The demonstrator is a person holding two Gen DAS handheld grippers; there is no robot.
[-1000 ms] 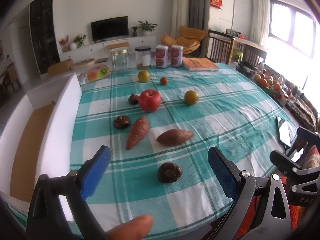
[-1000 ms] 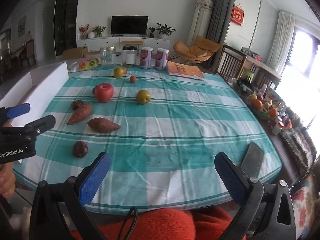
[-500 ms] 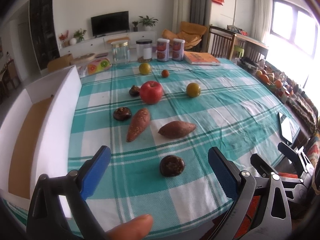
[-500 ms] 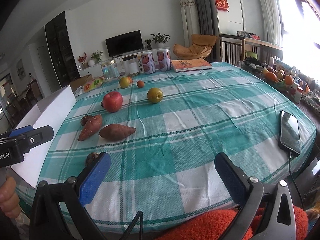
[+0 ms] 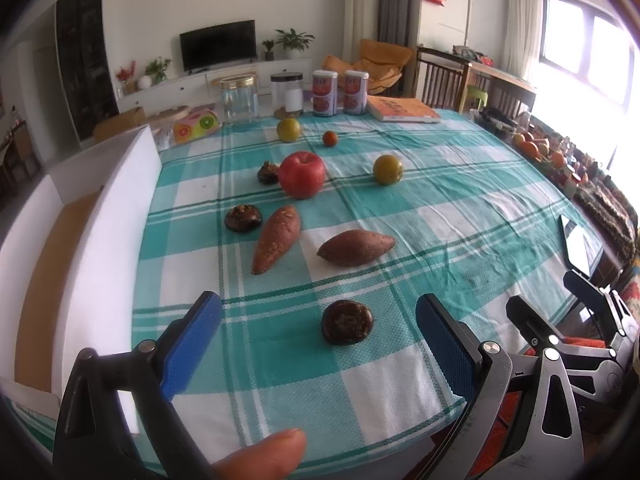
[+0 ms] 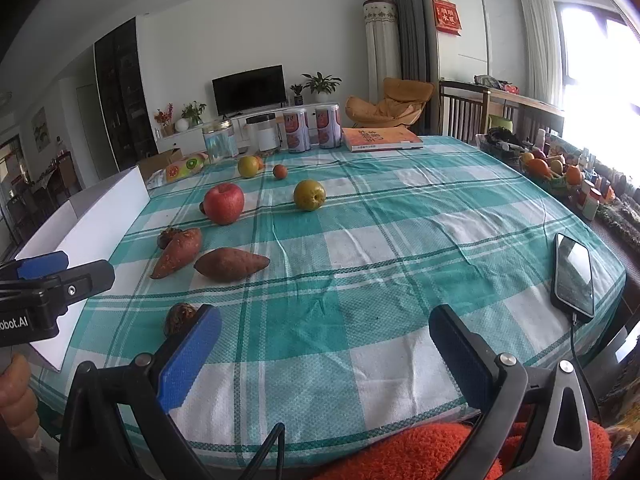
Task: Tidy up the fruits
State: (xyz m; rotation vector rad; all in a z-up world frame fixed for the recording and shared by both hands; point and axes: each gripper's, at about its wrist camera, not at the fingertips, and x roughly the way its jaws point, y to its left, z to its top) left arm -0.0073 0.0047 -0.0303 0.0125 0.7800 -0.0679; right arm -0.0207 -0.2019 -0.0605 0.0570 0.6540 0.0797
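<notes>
On the teal checked tablecloth point(image 5: 460, 208) lie a red apple point(image 5: 301, 174), two sweet potatoes point(image 5: 277, 238) point(image 5: 355, 247), three dark round fruits point(image 5: 347, 322) point(image 5: 243, 218) point(image 5: 268, 173), two yellow-green fruits point(image 5: 387, 169) point(image 5: 288, 129) and a small orange one point(image 5: 329, 138). My left gripper point(image 5: 318, 338) is open near the table's front edge, with the nearest dark fruit between and just beyond its blue fingers. My right gripper point(image 6: 326, 346) hangs open over bare cloth at the front edge; the apple point(image 6: 224, 203) lies far ahead to the left.
A white box point(image 5: 100, 240) with a brown floor stands along the table's left side. Jars, two cans point(image 5: 339, 92) and a book point(image 5: 402, 109) line the far edge. A phone point(image 6: 573, 274) on a cable lies at the right edge. A fruit basket point(image 6: 548, 170) sits farther right.
Both grippers have come forward over the table's front edge and tilted up. The fruits lie where they were. Both stay open.
</notes>
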